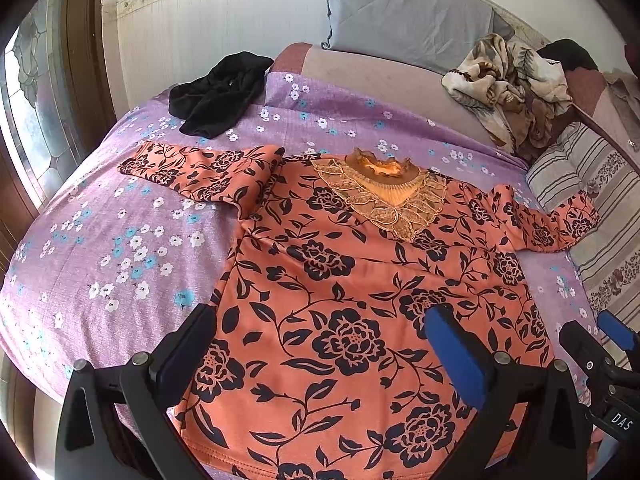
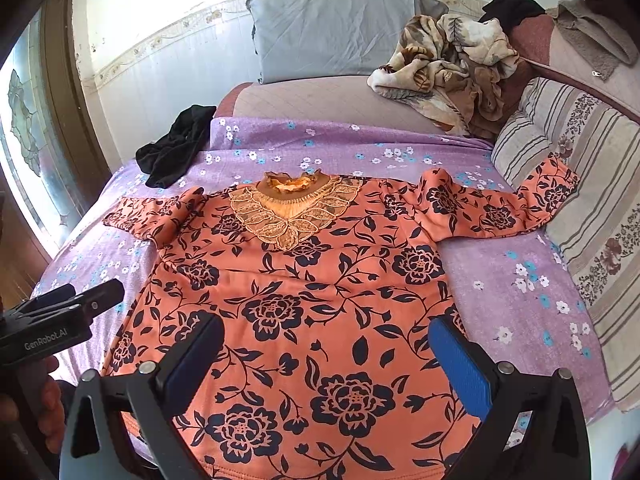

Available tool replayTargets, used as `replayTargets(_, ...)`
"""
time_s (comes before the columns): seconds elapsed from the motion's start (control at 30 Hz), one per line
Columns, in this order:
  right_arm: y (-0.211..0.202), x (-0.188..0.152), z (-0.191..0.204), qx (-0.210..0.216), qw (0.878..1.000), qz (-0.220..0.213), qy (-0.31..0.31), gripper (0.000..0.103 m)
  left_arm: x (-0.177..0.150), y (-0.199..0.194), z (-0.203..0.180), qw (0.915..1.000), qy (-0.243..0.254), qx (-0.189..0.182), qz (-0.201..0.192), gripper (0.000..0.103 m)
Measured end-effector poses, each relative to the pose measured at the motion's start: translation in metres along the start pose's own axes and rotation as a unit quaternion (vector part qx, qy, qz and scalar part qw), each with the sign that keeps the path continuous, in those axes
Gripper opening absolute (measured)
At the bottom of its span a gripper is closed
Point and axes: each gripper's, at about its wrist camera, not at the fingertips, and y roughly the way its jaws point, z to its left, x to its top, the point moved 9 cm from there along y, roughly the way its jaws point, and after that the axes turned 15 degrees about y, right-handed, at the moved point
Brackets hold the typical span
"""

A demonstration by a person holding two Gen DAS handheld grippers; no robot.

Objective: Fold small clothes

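- An orange blouse [image 1: 340, 300] with a dark flower print lies flat and face up on the purple flowered bedsheet [image 1: 120, 240]; its hem is at the near edge and its lace collar [image 1: 384, 196] points to the far side.
- Both sleeves are spread out: the left sleeve [image 1: 192, 172] lies on the sheet, and the end of the right sleeve [image 2: 520, 204] rests against a striped cushion [image 2: 592, 216] at the right side of the bed.
- The left gripper [image 1: 324, 344] hovers above the near left part of the blouse. Its two fingers stand wide apart and there is nothing between them.
- The right gripper [image 2: 324, 348] hovers above the near right part of the blouse. It is also wide open and it holds nothing.
- In the right wrist view the left gripper shows at the left edge, and a hand [image 2: 44, 396] is around its handle.
- A black garment [image 1: 218, 92] lies crumpled at the far left of the sheet, apart from the blouse.
- At the far side a grey pillow [image 2: 332, 28] leans on the wall, and a brown and cream blanket [image 2: 444, 68] is bunched at the far right.
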Motion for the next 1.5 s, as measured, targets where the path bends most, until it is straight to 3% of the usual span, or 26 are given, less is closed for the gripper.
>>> replayTargets(1.5,0.0093,0.0039,0.0050,0.001,1.000,-0.002,-0.012,0.103,0.0040,0.0073,-0.0011,1.0000,0.001,-0.004,0.004,0.103)
